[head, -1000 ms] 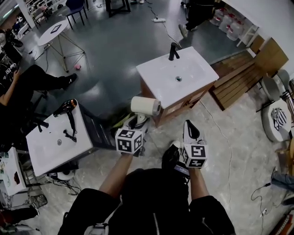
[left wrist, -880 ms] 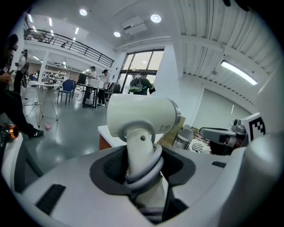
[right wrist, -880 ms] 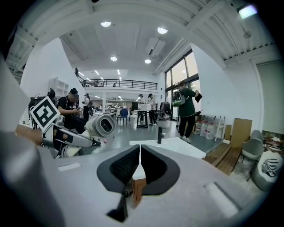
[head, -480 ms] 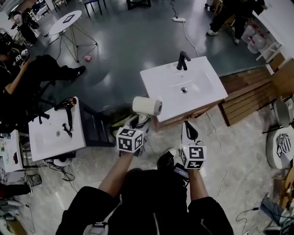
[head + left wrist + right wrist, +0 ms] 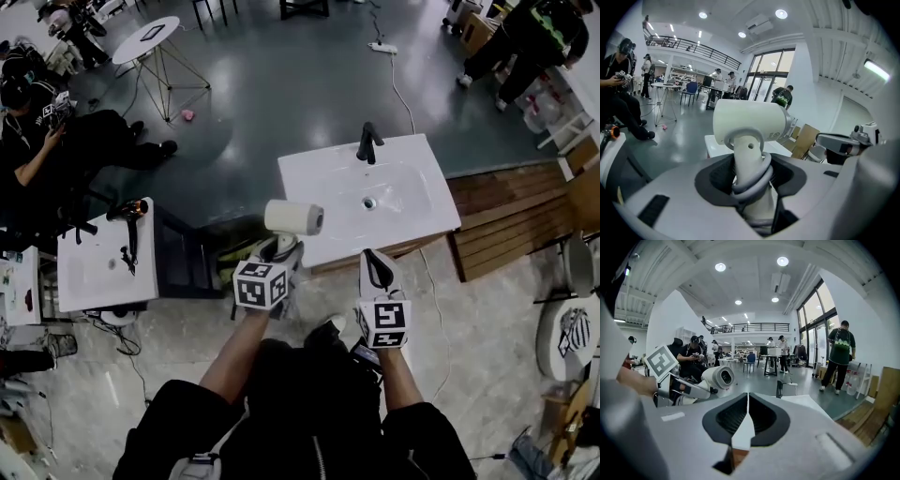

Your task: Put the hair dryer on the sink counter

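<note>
Where grey floor (image 5: pixel 281 94) spreads, white sink counter (image 5: pixel 424 208)

1. Seen from my head, the hall is dim and grey. The dark floor (image 5: pixel 281 84) carries a soft pale sheen, and the white sink counter (image 5: pixel 314 178) is the brightest surface.
2. Both gripper views are bright: round ceiling lights (image 5: pixel 783 261) glare overhead and tall windows (image 5: pixel 813 319) add daylight.
3. Both bend strongly and go black at the corners.
4. The hair dryer (image 5: pixel 750 124) between the jaws of my left gripper (image 5: pixel 752 185) is evenly lit and sharp. Whatever sits nearest each lens is soft.
</note>
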